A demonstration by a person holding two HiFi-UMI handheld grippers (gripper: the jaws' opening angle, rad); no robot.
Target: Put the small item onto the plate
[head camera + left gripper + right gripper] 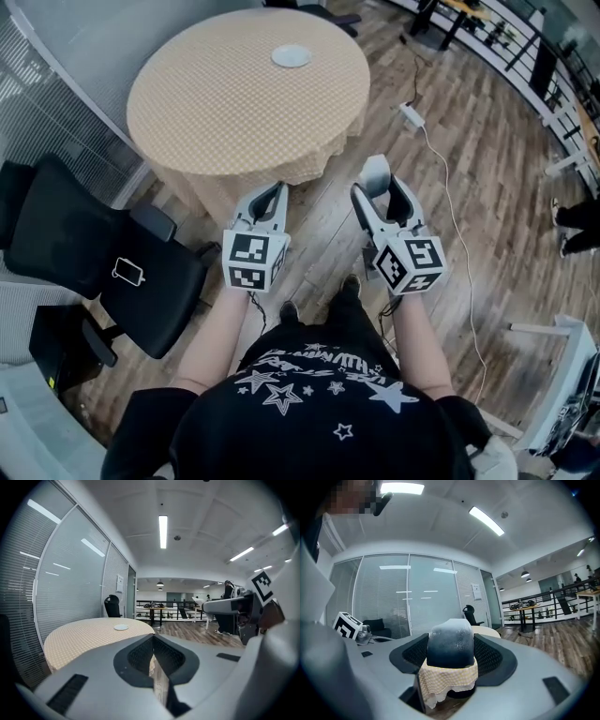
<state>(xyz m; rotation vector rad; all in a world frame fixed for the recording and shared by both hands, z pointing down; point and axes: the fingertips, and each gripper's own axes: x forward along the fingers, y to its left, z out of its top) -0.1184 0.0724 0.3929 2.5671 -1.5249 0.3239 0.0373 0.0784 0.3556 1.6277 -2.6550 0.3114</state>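
Note:
A small white plate (292, 56) lies on the far side of a round table (234, 103) covered in beige checked cloth. My right gripper (379, 184) is shut on the small item (375, 174), a pale grey rounded block, and holds it in the air above the wooden floor, short of the table's near edge. In the right gripper view the item (451, 643) fills the gap between the jaws. My left gripper (275, 193) is shut on nothing, its tips at the table's near edge. In the left gripper view its pads meet, with the plate (121, 627) far ahead.
A black office chair (103, 253) stands to the left of the table, next to a glass wall with blinds. A power strip (412, 114) and its white cable lie on the floor to the right. A white desk (562, 356) is at the right edge.

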